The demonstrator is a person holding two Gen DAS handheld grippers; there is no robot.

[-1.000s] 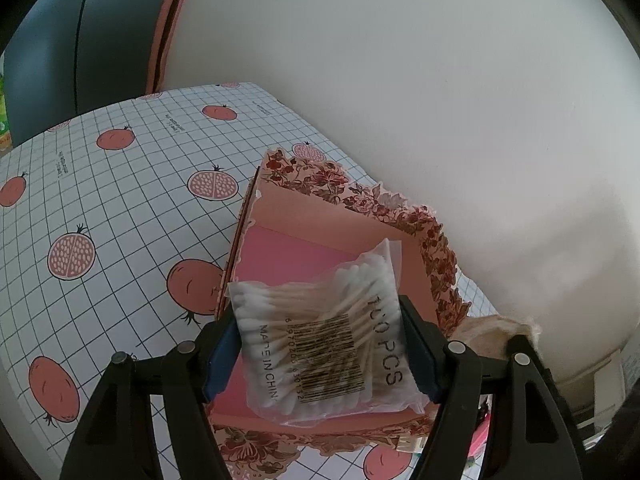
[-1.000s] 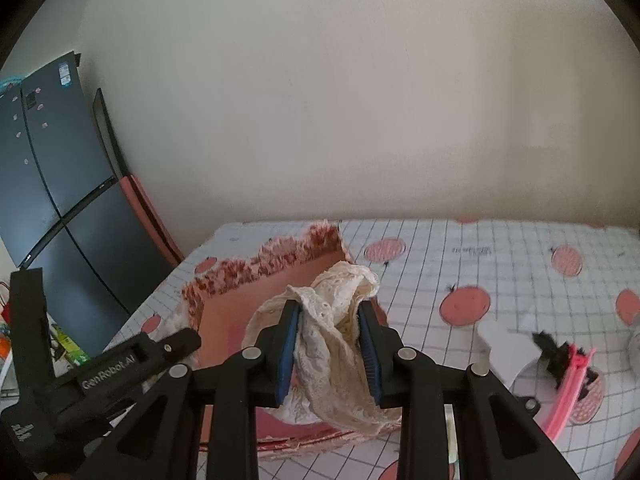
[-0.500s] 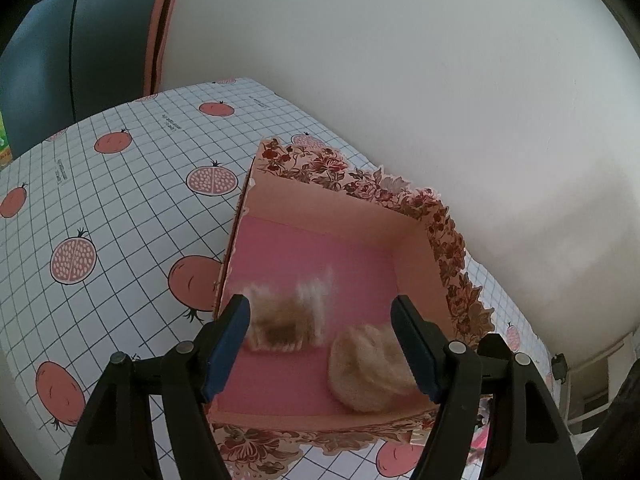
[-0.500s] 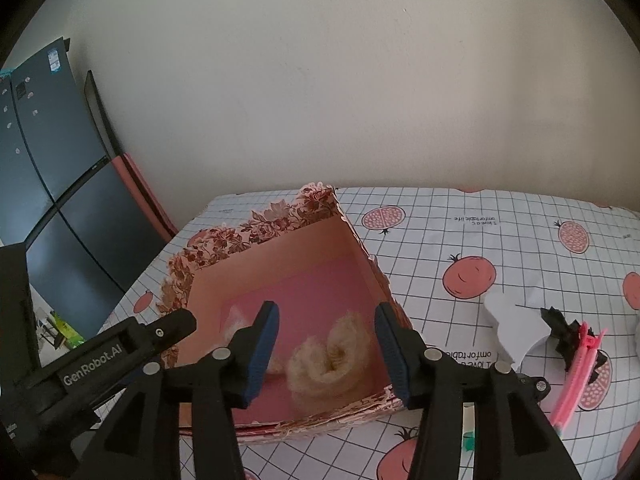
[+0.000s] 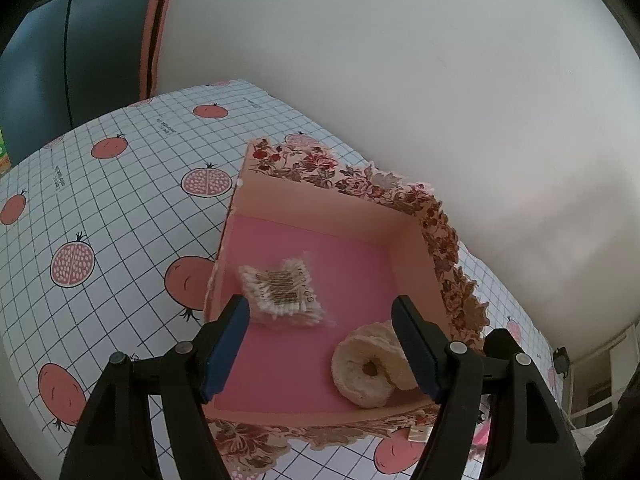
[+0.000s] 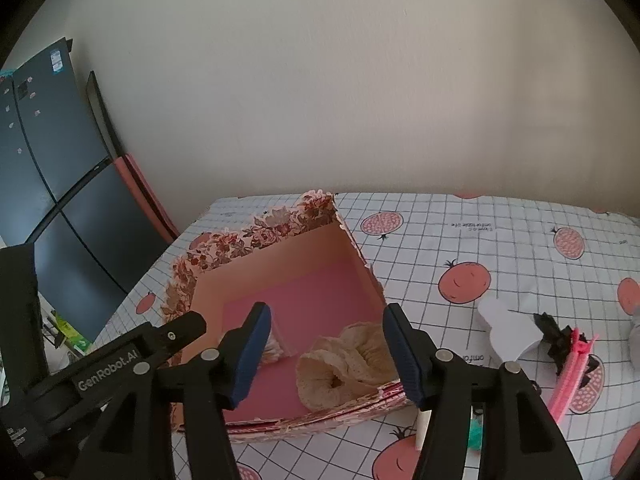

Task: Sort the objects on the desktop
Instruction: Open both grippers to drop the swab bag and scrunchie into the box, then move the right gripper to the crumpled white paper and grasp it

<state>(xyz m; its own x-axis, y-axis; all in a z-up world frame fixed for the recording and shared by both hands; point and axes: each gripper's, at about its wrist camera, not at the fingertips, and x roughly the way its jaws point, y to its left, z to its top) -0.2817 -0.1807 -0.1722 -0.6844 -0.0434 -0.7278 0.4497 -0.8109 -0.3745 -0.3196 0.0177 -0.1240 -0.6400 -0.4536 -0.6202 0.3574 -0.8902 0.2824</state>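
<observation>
Swabs (image 5: 282, 294), a clear packet of them, lie flat on the pink floor of the box (image 5: 332, 204), at about 11 o'clock from the left gripper (image 5: 320, 344), whose jaws stand wide with nothing between them. Lace (image 5: 370, 368), a cream bundle curled into rings, sits toward the box's near right corner, at about 1 o'clock from the same gripper and partly behind its right finger. Both things are inside the box and neither touches a jaw, so these two look sorted.

From the right wrist view, the right gripper (image 6: 328, 350) hangs over the near wall of the box with its jaws also wide and holding nothing; the lace (image 6: 344, 360) lies just beyond them.

What is left lies out on the desk (image 6: 500, 248) at about 3 o'clock from the right gripper: a white card (image 6: 508, 330), a black clip (image 6: 554, 334) just beside it, and a pink comb (image 6: 574, 372) touching the clip. The comb's long axis runs from near-left to far-right, roughly along the line of the fingers. My judgement is that the right gripper is the nearer one for any of these, and it would have to swing right and turn so its jaws close across the comb's narrow width, not along it. A small teal thing shows near the bottom edge; what it is I cannot tell.
</observation>
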